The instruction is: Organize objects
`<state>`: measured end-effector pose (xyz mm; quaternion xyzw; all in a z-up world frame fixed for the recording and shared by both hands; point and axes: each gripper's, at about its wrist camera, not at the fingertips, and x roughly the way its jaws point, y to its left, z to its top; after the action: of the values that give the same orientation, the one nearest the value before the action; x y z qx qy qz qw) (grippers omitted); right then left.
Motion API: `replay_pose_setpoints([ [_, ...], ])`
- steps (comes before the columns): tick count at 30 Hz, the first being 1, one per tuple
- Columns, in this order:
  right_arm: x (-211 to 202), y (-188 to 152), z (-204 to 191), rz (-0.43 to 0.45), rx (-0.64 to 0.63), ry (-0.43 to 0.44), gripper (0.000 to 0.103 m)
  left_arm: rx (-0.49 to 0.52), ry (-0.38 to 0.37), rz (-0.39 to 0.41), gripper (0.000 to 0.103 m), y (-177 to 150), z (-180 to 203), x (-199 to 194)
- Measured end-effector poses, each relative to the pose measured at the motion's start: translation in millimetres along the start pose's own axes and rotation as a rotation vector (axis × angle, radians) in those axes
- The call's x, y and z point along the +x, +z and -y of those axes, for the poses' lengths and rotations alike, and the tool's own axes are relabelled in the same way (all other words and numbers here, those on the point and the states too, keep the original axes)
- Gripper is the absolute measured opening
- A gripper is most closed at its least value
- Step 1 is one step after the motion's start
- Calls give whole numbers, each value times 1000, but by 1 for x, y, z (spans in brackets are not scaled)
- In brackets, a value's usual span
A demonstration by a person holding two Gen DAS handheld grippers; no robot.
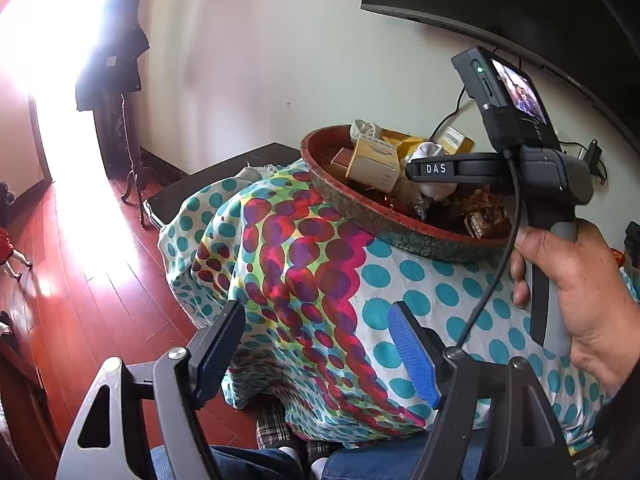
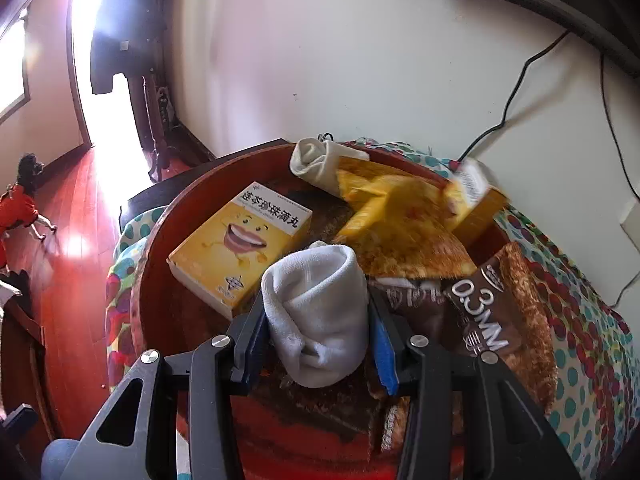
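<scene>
1. Blue-padded fingers of the right gripper fill the foreground of the right wrist view, pinched partway in on a rolled white sock — both pads press its sides, so the sock is held.
2. That sock hangs over the round red tray, which sits on a dotted cloth. The grip looks chosen to keep the roll from unfurling while it is carried.
3. Inside the tray lie a yellow box with a smiling face, a second rolled sock at the far rim, a yellow packet and a brown packet — all gathered loosely, so the tray appears to be the collecting place.
4. In the left wrist view, the left gripper hovers above the cloth with its jaws spread wide and nothing between them.
5. A hand grasps the right gripper's handle beside the tray.
</scene>
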<state>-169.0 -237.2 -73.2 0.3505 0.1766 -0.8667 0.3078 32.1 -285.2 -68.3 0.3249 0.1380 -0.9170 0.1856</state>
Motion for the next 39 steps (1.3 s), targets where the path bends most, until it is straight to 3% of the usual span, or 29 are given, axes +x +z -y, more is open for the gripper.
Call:
replay_pose_setpoints([
  [3,-19,-4,0,37,-1,16,49,13,8,9,76,-1,2,-2],
  [6,-45,-8,1,101,3,-3,103,19,2,-4,76,-2,5,0],
  [10,-88,-13,14,193,28,-44,103,42,13,-2,80,-3,13,-2],
  [17,-127,-50,72,182,114,-239,103,131,73,3,84,-9,42,-4],
  [21,-135,-82,97,142,186,-218,103,110,-2,-25,84,-8,55,-4],
  [25,-149,-110,109,128,247,-176,103,121,-27,3,84,-2,70,-14],
  [29,-163,-123,107,137,241,-198,103,134,42,7,84,10,85,-18],
  [37,-204,-123,110,214,269,-187,103,77,-2,30,84,40,87,-35],
  [39,-215,-120,108,248,268,-182,103,69,64,50,85,49,83,-37],
])
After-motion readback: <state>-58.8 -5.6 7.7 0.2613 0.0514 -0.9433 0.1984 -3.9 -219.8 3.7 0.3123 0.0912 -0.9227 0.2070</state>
